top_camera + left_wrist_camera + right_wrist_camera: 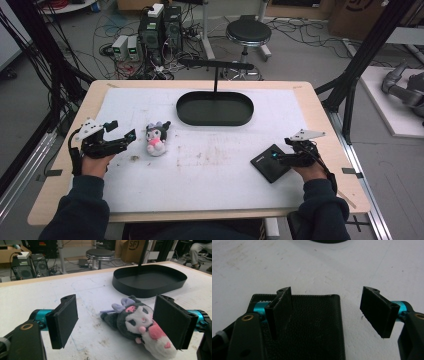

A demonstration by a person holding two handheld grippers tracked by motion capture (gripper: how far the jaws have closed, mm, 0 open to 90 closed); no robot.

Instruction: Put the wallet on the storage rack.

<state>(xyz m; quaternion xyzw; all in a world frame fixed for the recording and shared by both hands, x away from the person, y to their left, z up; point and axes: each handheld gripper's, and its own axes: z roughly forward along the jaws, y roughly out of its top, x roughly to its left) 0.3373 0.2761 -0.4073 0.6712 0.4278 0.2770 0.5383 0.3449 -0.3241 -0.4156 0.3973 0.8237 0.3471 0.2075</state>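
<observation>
Landmark: black oval tray (215,109), sitting at the far middle of the white table mat (210,175), a thin post rising from its far rim.

Plush toy (157,139) is lying on the mat on the near-left side of the tray, well apart from it, dark ears toward the tray, pink-and-white body toward the person. In the left gripper view the plush toy (140,325) is lying on its side, face up toward the camera, with the tray (150,280) farther off behind it.

Left gripper (116,131) is hovering further left of the tray than the toy, just beside the toy, jaws pointing at it. Jaws are standing wide apart, nothing clamped; in its own view the left gripper (120,322) is framing the toy, the toy's body partly covered by one jaw in that view, and whether that jaw is touching it can't be told.

Black wallet (271,163) is lying flat on the mat on the near-right side of the tray, well apart from it. Right gripper (276,156) is hanging over the wallet's right part, jaws spread. In its own view the right gripper (329,312) is showing one jaw over the wallet (312,325) and the other out over bare mat; no clamping.

Both hands are coming in from the near table edge, dark sleeves showing.
</observation>
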